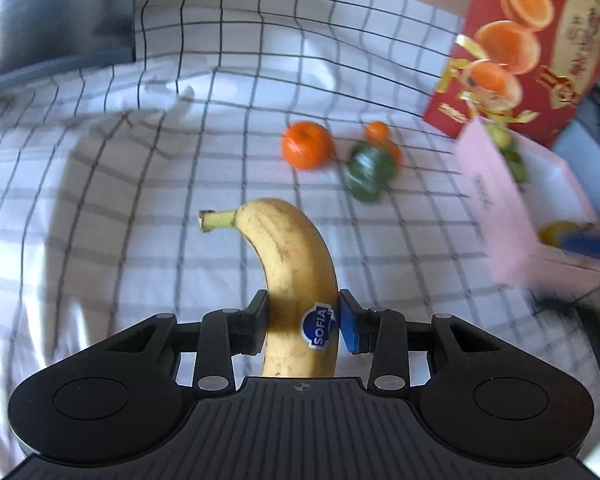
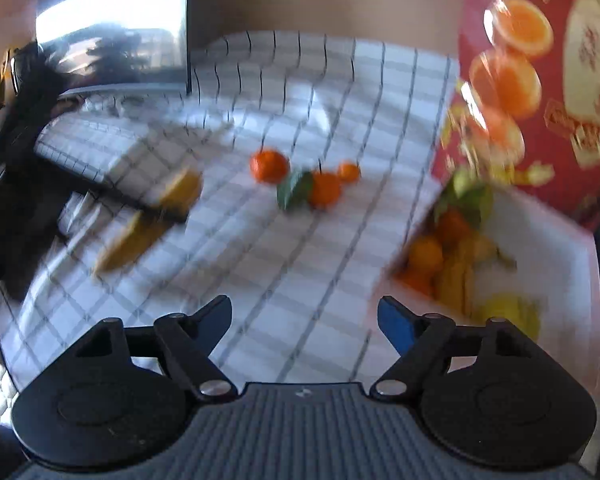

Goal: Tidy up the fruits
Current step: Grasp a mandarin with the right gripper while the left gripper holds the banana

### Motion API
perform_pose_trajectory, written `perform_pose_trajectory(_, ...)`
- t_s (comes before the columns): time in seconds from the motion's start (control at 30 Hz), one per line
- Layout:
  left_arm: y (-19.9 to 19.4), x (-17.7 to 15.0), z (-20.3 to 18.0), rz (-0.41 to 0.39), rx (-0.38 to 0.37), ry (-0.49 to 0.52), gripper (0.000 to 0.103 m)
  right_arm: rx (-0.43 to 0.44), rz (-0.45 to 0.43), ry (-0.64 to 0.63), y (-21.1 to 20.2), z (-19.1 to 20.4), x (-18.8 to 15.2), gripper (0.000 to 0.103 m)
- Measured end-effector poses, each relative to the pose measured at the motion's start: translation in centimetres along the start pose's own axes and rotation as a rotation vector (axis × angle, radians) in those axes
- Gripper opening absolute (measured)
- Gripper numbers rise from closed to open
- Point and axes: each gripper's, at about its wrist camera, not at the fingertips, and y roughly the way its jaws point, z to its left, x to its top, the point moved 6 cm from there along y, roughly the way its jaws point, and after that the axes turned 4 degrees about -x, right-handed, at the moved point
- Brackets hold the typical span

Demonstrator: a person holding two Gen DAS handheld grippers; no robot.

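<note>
Banana sits clamped between the left gripper's pads, stem pointing ahead and left over the checked cloth. Ahead and right of it lie oranges; further right, a pink box. The right gripper gapes empty; right of it the box holds blurred, seemingly mixed fruit.

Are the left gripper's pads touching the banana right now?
Touching. In the left wrist view, the left gripper has both pads pressed against the banana on either side, with no gap showing.
</note>
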Motion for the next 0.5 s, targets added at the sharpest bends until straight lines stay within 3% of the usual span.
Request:
perform_pose_trajectory(0.23,-2.5,-4.5,-2.1,0.009,0.000,-0.019,0.041,-0.004,0.020,0.067,5.5,-1.7,7.5,0.076)
perform_pose_trajectory(0.33,-3.3,-5.6,-1.9,0.003,-0.004,-0.052,0.041,0.013,0.072,0.152,8.8,-2.7,10.1,0.070)
perform_pose_trajectory(0.43,-3.9,-6.0,-1.5,-0.004,0.018,-0.059,0.041,0.009,0.133,0.212,12.7,-3.6,12.5,0.058)
perform_pose_trajectory(0.5,-4.2,-6.0,-1.4,-0.011,0.029,-0.057,0.041,0.010,0.174,0.225,15.4,-3.8,13.7,0.056)
